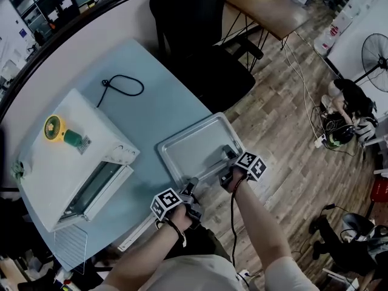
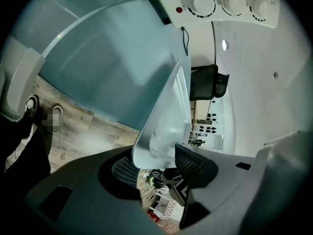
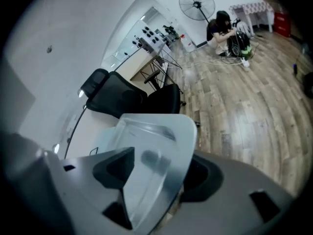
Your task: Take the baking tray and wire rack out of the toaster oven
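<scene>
The pale blue table [image 1: 139, 108] takes up most of what I see. The white toaster oven [image 1: 66, 144] sits at its left, its front gaping towards me and its glass door [image 1: 71, 247] dropped down. To the right of the oven, well apart from it, the baking tray [image 1: 194, 147] lies flat on the tabletop close to my edge, so that half of the job looks done. I cannot make out the wire rack in the oven's dark mouth from up here, and I judge it is still inside. Both my tools are at the tray's near rim: my left gripper [image 1: 191, 187] at the near left corner and my right gripper [image 1: 229, 155] further along the same edge. In the left gripper view the rim of the tray [image 2: 166, 116] runs up between the two ribbed pads [image 2: 190, 163], which stand spread with slack beside the metal. In the right gripper view the tray edge [image 3: 156, 151] likewise sits between parted jaws, not clamped. So I read this as the letting-go step. Next I should draw both grippers straight back off the rim without nudging the tray towards the table's edge. Then I swing left to the oven's opening, where I will need a level approach to catch the rack's front wire.
</scene>
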Demonstrator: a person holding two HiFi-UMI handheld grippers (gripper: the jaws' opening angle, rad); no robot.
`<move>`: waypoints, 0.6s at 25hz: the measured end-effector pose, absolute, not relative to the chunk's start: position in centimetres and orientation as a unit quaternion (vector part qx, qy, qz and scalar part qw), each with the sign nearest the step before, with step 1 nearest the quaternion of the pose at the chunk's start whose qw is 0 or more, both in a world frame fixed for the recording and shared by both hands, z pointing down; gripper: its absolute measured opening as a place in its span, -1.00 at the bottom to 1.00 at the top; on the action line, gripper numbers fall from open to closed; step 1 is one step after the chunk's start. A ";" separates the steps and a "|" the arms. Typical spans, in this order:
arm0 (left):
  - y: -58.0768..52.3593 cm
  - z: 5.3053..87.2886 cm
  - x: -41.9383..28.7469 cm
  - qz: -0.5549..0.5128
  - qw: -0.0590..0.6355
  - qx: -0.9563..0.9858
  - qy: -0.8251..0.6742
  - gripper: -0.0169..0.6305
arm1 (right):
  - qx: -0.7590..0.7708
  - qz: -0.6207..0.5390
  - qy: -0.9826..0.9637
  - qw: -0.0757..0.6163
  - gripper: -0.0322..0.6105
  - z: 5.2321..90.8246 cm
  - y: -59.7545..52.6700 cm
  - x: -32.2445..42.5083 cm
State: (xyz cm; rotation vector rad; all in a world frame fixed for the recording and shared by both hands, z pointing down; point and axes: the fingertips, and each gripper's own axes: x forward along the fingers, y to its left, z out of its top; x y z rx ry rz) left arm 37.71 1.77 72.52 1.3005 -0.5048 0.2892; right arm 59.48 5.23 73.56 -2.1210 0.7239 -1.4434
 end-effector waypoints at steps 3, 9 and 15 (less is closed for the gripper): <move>1.3 72.7 37.6 0.122 0.758 0.595 -0.239 -0.28 | -0.775 -0.525 0.272 0.222 0.17 73.5 3.8 59.9; 0.4 72.7 37.4 0.109 0.759 0.595 -0.241 -0.25 | -0.760 -0.524 0.288 0.255 0.59 72.9 0.6 59.8; 1.3 72.1 36.9 0.115 0.763 0.591 -0.236 -0.09 | -0.756 -0.523 0.298 0.258 0.67 71.9 0.8 58.9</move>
